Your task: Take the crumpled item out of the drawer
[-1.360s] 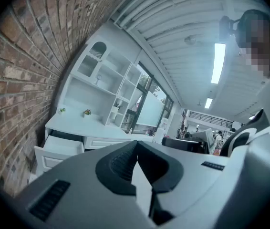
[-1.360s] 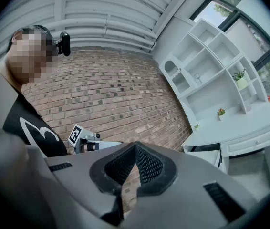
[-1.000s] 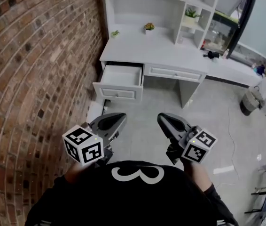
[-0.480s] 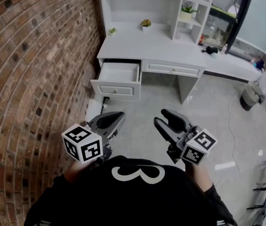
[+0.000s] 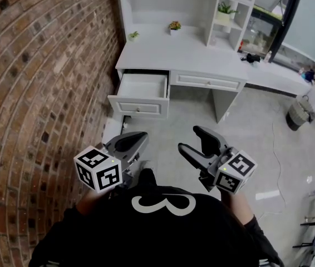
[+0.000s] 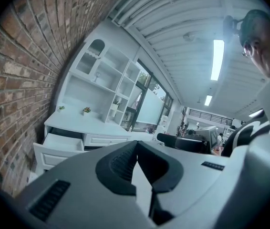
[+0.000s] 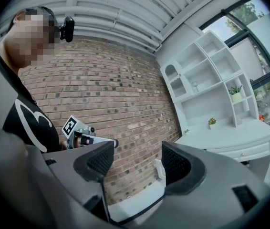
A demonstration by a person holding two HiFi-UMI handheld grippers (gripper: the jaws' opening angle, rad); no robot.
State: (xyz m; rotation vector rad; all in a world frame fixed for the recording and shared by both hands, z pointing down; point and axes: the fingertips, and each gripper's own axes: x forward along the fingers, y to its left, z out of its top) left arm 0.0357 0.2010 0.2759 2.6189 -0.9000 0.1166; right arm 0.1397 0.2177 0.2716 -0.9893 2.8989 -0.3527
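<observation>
Right gripper (image 5: 190, 138), shut a second ago, is opening, empty; left gripper (image 5: 139, 139) closed. Left's view shows the drawer (image 6: 58, 144) ahead; right's, wall (image 7: 125, 94).

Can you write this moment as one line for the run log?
left claw: shut, empty | right claw: opening, empty | drawer: open, ahead | crumpled item: not seen

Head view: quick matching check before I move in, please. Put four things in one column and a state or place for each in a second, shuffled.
1 wall-side drawer
2 drawer beside it
3 left gripper
4 flowering pot

a on the desk top
b pulled open
c jaws together, nothing held
d pushed shut

Pairs: 1-b, 2-d, 3-c, 4-a
</observation>
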